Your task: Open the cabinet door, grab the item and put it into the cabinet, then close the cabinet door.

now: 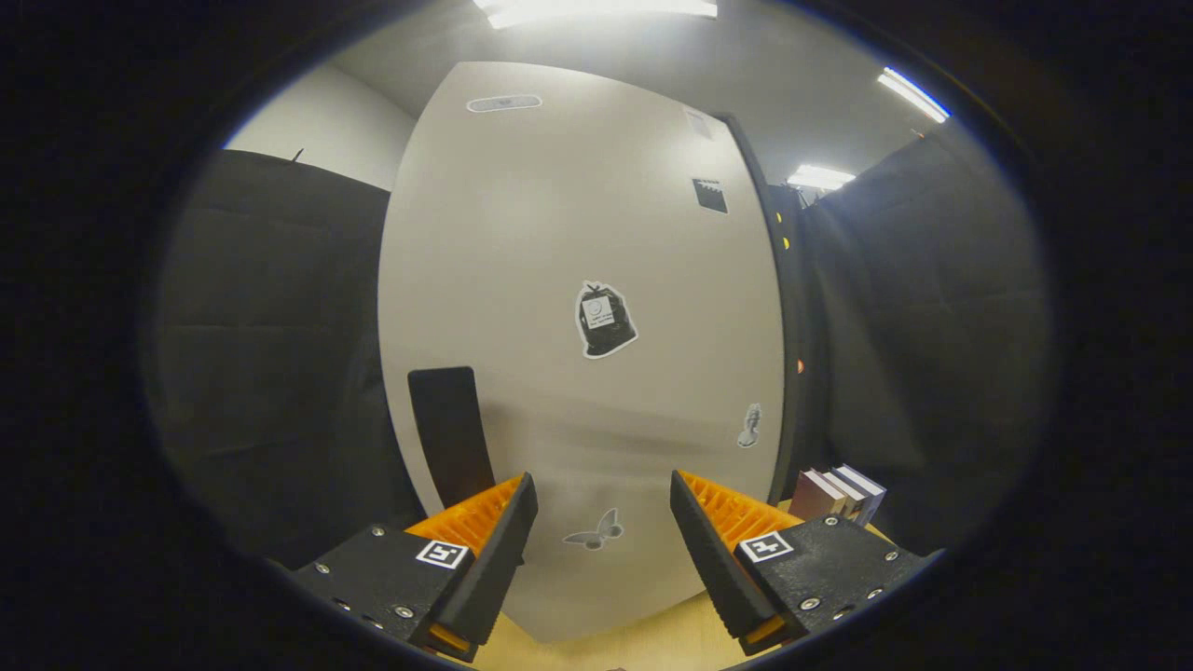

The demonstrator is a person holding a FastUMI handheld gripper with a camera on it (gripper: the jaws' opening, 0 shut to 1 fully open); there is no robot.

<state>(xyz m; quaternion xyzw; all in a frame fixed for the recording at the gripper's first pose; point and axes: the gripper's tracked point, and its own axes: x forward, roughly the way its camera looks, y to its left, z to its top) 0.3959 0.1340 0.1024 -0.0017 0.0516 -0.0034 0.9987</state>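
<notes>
Your tool is spread, holding nothing — you face the closed pale flat cabinet door, its black handle just ahead-left, ready for pulling.

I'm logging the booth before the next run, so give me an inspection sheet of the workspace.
Surface: light wooden tabletop, bare where it shows below the cabinet.
Job's things: pale cabinet door shut, with a dark handle near its left edge and stickers on its face; books stand to its right.
Clutter: nothing seen.
Grippers: claw open, fingers empty, aimed at the lower door just right of the handle.
Cables: nothing seen.
Surroundings: black cloth walls, ceiling lights.
</notes>
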